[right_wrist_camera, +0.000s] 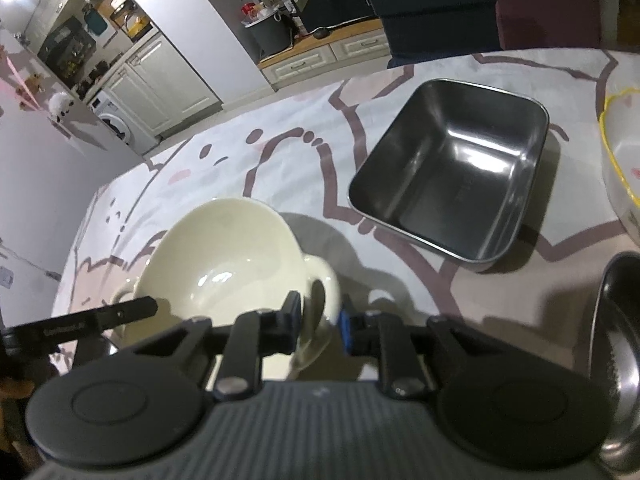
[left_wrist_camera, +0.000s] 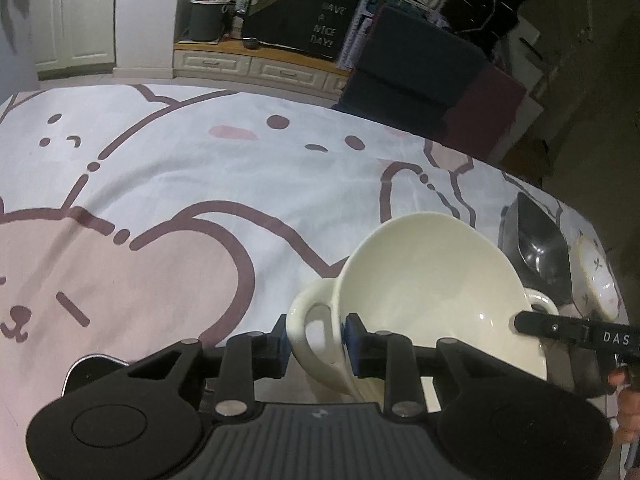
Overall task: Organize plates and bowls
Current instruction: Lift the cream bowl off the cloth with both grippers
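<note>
Between the two grippers, a cream bowl point(left_wrist_camera: 432, 292) with a loop handle on each side is tilted, its open side turned away from both cameras. The left gripper point(left_wrist_camera: 316, 344) is closed on the bowl's left handle point(left_wrist_camera: 310, 320), with one blue pad inside the loop and one outside it. The right gripper point(right_wrist_camera: 320, 324) is closed on the opposite handle point(right_wrist_camera: 322, 300) in the same way. Whether the bowl's base touches the tablecloth point(left_wrist_camera: 200, 184) cannot be determined; its tilt suggests it is raised or partly raised. The bowl is empty.

Just beyond the bowl, in the right wrist view, a square steel tray point(right_wrist_camera: 452, 168) rests flat on the cloth, apart from the bowl. It is empty. To its right, a white bowl with a yellow rim point(right_wrist_camera: 620, 152) is partly cut off by the frame edge; its contents cannot be seen. Near the lower right edge, a round steel bowl point(right_wrist_camera: 616, 340) is partly visible; its contents also cannot be determined.

Progress assessment: the task appears to be at an early or middle stage. Four vessels lie separately on the cloth, and no stack is visible. The cream bowl is in hand, and its destination is not yet evident. Remaining work is judged to be nesting or grouping the vessels.
</note>
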`<action>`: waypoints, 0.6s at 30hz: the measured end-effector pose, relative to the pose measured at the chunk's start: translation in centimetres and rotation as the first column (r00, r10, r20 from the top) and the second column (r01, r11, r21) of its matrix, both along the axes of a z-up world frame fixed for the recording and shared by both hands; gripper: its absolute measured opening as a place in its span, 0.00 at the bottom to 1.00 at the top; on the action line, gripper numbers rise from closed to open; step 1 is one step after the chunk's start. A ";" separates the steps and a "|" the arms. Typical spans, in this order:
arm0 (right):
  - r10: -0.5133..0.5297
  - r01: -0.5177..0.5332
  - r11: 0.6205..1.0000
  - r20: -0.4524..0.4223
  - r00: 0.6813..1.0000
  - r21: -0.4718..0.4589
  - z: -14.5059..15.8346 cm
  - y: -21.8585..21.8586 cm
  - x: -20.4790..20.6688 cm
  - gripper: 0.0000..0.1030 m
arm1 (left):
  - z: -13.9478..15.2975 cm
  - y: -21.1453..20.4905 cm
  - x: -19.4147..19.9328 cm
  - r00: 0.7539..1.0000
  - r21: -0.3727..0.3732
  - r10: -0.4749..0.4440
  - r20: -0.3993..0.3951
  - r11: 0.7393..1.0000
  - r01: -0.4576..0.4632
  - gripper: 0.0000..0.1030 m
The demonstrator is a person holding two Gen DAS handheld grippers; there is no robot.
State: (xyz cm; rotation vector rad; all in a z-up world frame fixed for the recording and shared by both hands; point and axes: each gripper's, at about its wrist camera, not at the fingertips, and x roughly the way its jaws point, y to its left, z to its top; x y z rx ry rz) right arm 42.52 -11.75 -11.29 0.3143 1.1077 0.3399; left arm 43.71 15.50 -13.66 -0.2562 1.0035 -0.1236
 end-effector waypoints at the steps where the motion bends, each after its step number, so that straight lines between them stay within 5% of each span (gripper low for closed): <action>1: 0.008 -0.008 1.000 0.005 1.000 -0.018 0.1 0.2 0.0 0.24 | 0.0 0.0 0.1 1.000 -0.001 -0.003 -0.001 1.000 0.003 0.30; 18: 0.017 -0.017 0.999 0.001 1.000 -0.044 0.1 0.7 0.1 0.24 | -0.1 0.0 0.1 1.000 0.005 -0.014 0.007 1.000 0.014 0.30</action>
